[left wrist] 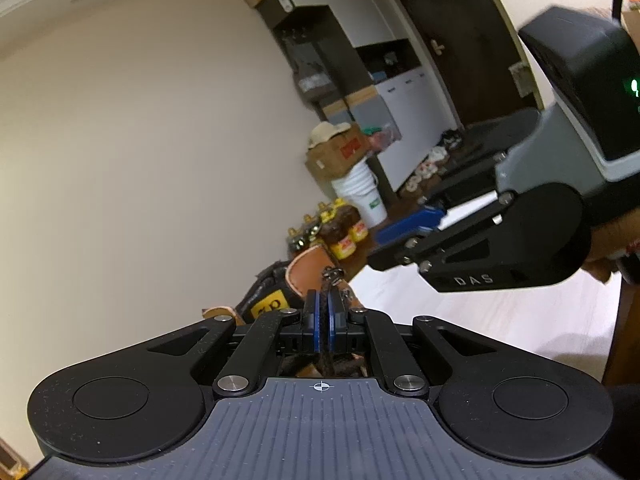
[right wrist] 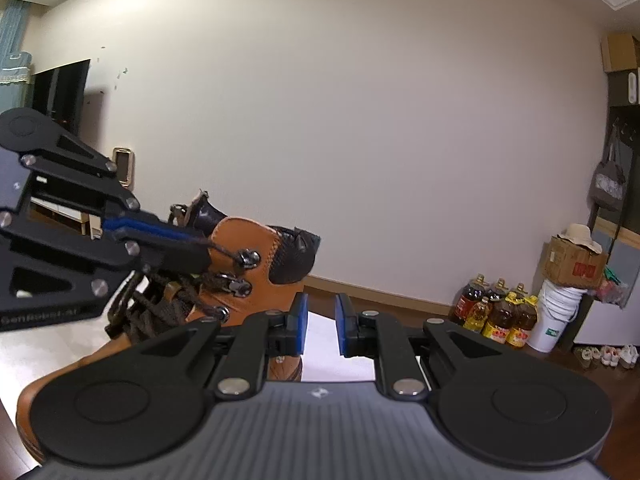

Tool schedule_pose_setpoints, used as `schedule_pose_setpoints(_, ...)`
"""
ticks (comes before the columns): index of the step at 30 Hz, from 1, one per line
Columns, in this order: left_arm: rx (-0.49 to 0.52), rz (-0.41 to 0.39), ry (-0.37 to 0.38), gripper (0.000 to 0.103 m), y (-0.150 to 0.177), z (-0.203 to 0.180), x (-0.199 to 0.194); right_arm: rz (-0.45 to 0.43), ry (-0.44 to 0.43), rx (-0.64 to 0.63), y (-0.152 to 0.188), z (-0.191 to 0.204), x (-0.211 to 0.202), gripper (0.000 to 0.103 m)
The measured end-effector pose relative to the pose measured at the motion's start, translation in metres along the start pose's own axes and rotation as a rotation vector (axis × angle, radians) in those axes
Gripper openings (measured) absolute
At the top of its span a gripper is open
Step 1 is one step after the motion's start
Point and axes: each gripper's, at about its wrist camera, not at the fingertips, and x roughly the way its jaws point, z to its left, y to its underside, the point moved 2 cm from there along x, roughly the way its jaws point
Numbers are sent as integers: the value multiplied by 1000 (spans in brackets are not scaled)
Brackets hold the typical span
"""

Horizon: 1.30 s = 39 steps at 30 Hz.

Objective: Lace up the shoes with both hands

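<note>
A tan leather boot (right wrist: 244, 292) with a black padded collar and dark brown lace stands on a white table (right wrist: 340, 352). My left gripper (left wrist: 325, 308) is shut on the dark lace (left wrist: 326, 360), right at the boot's upper metal hooks; in the right wrist view it (right wrist: 200, 250) comes in from the left and pinches the lace beside the top hook (right wrist: 250, 258). My right gripper (right wrist: 321, 320) is open and empty, just right of the boot's heel; it also shows in the left wrist view (left wrist: 400, 236), above and right of the boot (left wrist: 304, 272).
Several oil bottles (right wrist: 496, 316), a white bucket (right wrist: 554, 316) and a cardboard box (right wrist: 572, 260) stand on the floor by the far wall. A dark door (left wrist: 460, 40) and white cabinets (left wrist: 400, 92) lie beyond. Small shoes (right wrist: 608, 354) sit on the floor.
</note>
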Motion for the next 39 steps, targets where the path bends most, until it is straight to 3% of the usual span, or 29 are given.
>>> schedule_pose_setpoints(10, 83, 65, -7, 4, -7, -9, 6, -44, -117, -123, -9, 12, -9, 15)
schedule_pose_setpoints(18, 232, 157, -4, 4, -12, -23, 6, -46, -138, -149, -11, 10, -17, 15)
schedule_pose_setpoints(22, 228, 164, 5, 5, -12, -22, 7, -43, -147, -166, -13, 7, -17, 15)
schedule_pose_setpoints(32, 246, 188, 11, 5, -20, -20, 12, -79, -108, -478, -8, 18, -21, 15)
schedule_pose_setpoints(39, 302, 214, 19, 5, -25, -24, 15, -88, -99, -566, -14, 19, -23, 14)
